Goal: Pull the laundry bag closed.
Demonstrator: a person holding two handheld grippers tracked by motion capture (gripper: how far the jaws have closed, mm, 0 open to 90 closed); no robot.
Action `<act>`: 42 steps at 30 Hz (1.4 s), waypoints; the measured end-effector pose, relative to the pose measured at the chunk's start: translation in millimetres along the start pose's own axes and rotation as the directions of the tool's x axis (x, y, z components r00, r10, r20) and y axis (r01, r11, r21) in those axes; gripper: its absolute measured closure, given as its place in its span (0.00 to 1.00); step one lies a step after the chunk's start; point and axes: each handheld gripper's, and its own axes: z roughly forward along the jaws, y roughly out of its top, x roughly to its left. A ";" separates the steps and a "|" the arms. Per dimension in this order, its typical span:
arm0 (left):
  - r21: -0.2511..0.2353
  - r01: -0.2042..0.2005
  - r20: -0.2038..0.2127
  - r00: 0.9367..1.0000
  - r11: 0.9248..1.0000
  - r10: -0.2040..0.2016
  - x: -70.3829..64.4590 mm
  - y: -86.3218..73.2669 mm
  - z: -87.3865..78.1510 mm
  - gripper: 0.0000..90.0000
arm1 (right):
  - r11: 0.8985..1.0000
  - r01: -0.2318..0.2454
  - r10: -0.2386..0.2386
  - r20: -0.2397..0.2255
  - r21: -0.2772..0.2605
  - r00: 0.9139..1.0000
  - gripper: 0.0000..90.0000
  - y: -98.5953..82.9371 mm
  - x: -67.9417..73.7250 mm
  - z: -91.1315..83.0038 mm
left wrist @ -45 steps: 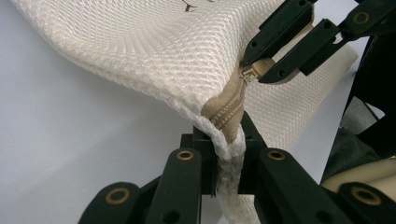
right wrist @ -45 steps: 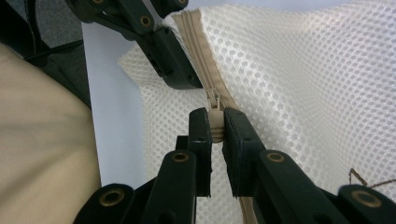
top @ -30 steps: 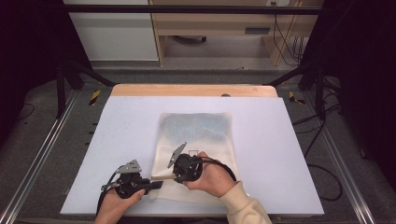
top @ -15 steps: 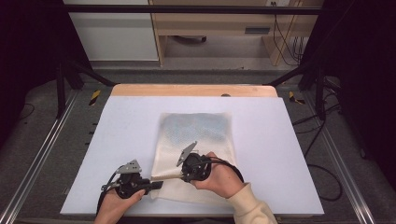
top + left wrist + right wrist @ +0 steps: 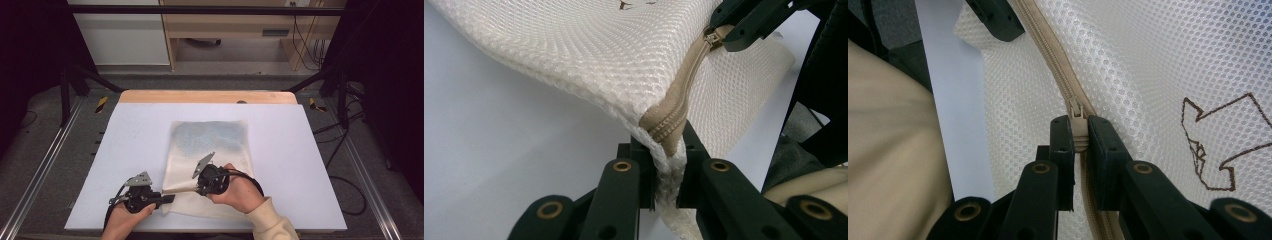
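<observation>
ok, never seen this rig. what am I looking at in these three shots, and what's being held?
There is no robot arm here. A person at a white table holds a two-jaw tool in each hand. The high view looks down from above the person's side. The other two pictures come from cameras riding on each tool, looking along its black jaws.

On the table lies a cream mesh bag with a tan zipper along its near edge.

The left tool is shut on the bag's corner, at the end of the zipper, pinning it. The right tool is shut on the zipper pull, farther along the zipper. The pair looks set up for working the zipper.
</observation>
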 end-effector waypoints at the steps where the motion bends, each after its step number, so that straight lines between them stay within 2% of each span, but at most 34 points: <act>1: 0.002 0.002 0.001 1.000 1.000 -0.002 -0.5 -0.2 0.5 0.91 | 1.000 -0.004 0.004 0.000 -0.004 1.000 0.91 -0.7 0.2 -0.4; 42: 0.004 -0.007 0.010 1.000 1.000 0.007 -2.0 -0.3 1.9 0.91 | 0.999 -0.045 0.045 0.015 -0.025 0.999 0.91 -16.2 -5.6 -14.5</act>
